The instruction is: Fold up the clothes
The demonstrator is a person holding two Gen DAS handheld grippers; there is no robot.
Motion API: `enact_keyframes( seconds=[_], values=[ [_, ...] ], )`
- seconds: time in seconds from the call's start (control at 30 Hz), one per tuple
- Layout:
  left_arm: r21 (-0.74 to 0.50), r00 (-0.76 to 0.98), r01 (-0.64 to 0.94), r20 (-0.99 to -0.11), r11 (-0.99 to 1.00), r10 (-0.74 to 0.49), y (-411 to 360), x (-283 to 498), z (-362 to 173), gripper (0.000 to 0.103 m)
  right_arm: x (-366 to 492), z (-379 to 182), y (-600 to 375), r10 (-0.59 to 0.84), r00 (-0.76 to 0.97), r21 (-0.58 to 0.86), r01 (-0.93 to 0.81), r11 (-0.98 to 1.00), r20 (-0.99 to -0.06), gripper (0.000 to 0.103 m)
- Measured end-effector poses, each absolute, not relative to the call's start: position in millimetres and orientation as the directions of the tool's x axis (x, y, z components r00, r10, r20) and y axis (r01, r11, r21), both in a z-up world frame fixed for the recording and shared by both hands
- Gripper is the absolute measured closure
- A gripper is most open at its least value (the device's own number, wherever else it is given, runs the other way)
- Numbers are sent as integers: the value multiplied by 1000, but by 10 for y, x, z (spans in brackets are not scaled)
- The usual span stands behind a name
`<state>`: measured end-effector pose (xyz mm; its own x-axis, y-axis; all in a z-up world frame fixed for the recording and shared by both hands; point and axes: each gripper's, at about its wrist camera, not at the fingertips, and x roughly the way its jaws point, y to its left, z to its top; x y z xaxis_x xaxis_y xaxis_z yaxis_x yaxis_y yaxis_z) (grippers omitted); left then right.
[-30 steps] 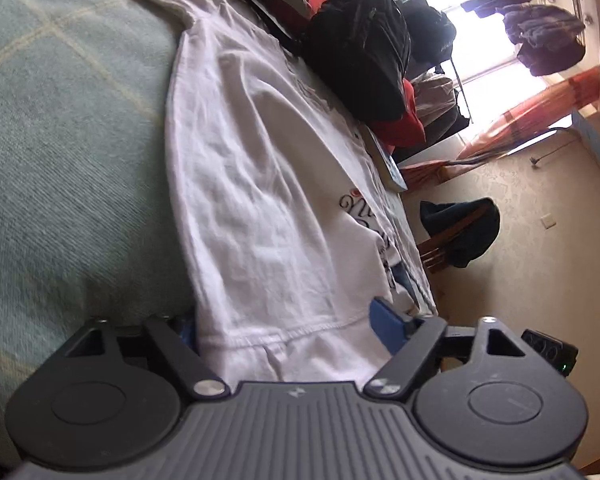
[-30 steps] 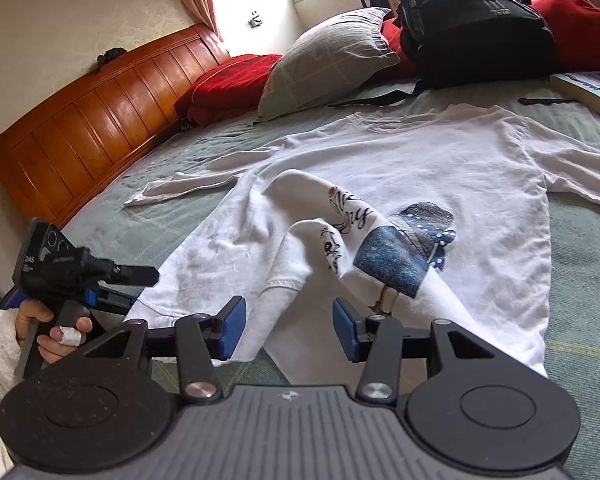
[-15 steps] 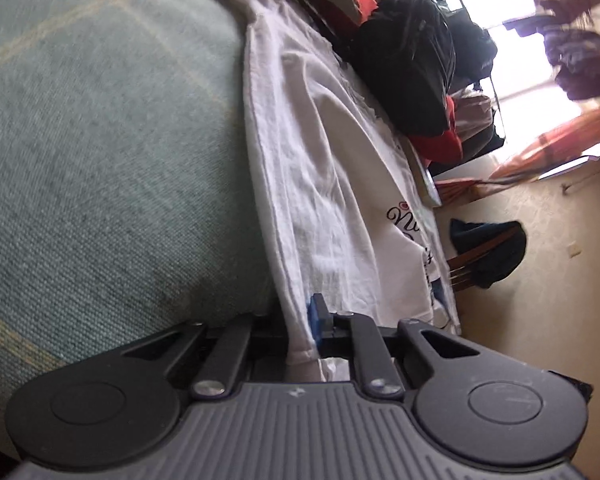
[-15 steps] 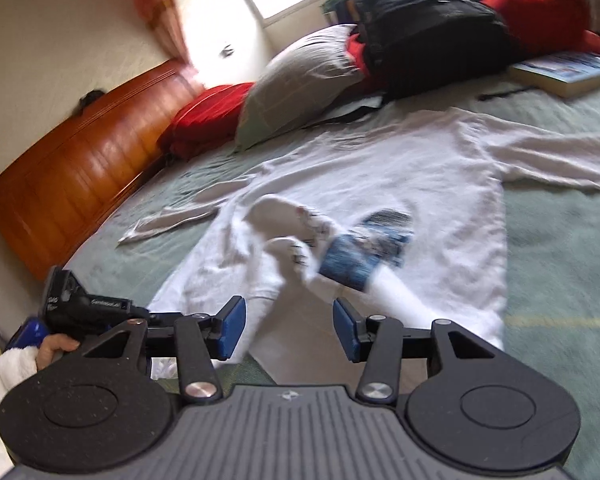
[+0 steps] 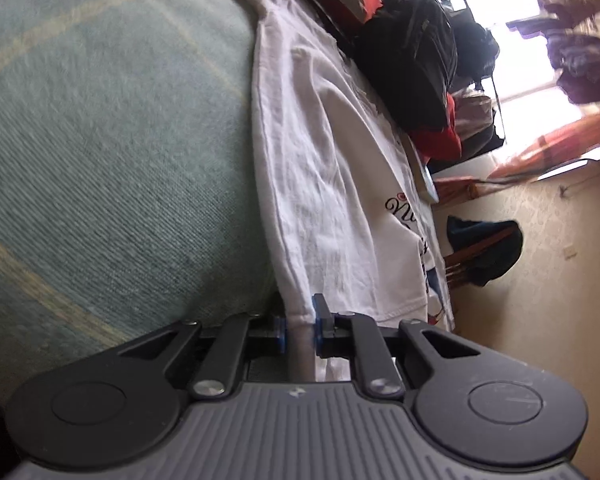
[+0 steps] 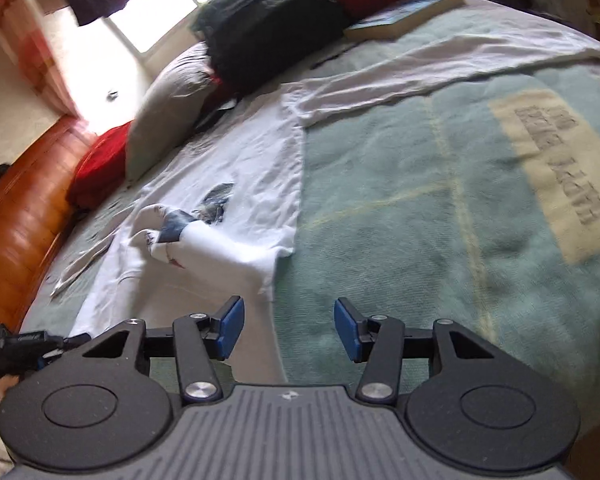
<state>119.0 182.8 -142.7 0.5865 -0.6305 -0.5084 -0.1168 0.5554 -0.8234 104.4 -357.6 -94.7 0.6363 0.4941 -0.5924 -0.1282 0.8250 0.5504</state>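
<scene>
A bed [image 6: 440,184] fills most of the room, covered in a pale green blanket with thin cream lines and a cream patch of blurred dark lettering. A wooden headboard [image 6: 24,208] curves along one end of the bed.

A white long-sleeved shirt [image 6: 256,168] lies spread flat on the bed, near the middle. One sleeve stretches away across the blanket towards a book [image 6: 412,10] at the far edge of the bed. The shirt has a dark blue print on its front, and part of the lower body is bunched up and turned over, so the print shows on the fold.

At the far side of the bed, beyond the shirt, sit a black backpack [image 6: 268,20], a grey pillow [image 6: 168,104] and red cushions [image 6: 100,160].

The left claw [image 5: 300,326] is at the bed's edge, pressed together on the hem of the shirt [image 5: 328,184], with white cloth pinched between its blue pads. In the right wrist view this claw shows as a dark shape at the bed's near corner, held by a hand in a white sleeve.

The right claw [image 6: 289,328] hangs over the bed just short of the shirt's other bottom corner. Its blue pads [image 6: 232,326] stand wide apart and hold nothing.
</scene>
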Motion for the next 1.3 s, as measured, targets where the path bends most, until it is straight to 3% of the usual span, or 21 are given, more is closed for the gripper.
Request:
enact_keyframes(
  seconds=[0.1, 0.23, 0.33, 0.43, 0.5, 0.57, 1.0, 1.3],
  values=[
    [-839, 575, -101, -487, 534, -657, 1768, 1275, -1469, 88, 1192, -1101, -3497, 569, 590, 611, -155, 776, -573, 37],
    [-840, 569, -93, -485, 534, -664, 1751, 1231, -1463, 88, 1318, -1256, -3409, 689, 561, 738, -192, 647, -458, 38],
    [-842, 571, -86, -479, 532, -666, 1763, 1132, -1464, 88, 1249, -1349, -3450, 719, 566, 790, -181, 585, -403, 45],
    [-821, 588, -77, -496, 565, -639, 1759, 1116, -1367, 91, 1176, -1418, -3472, 718, 576, 805, -165, 570, -391, 60],
    [-806, 599, -71, -505, 587, -621, 1757, 1105, -1302, 95, 1189, -1430, -3444, 700, 579, 797, -135, 588, -418, 83],
    [-791, 610, -66, -515, 609, -603, 1754, 1094, -1237, 99, 1189, -1394, -3389, 691, 577, 786, -130, 604, -435, 92],
    [-703, 710, -2, -502, 711, -494, 2035, 964, -523, 101, 1027, -746, -3203, 736, 573, 738, -309, 600, -359, 97],
    [-695, 727, -20, -504, 719, -467, 2314, 722, -477, 101, 857, -566, -3327, 769, 560, 736, -372, 566, -308, 98]
  ],
)
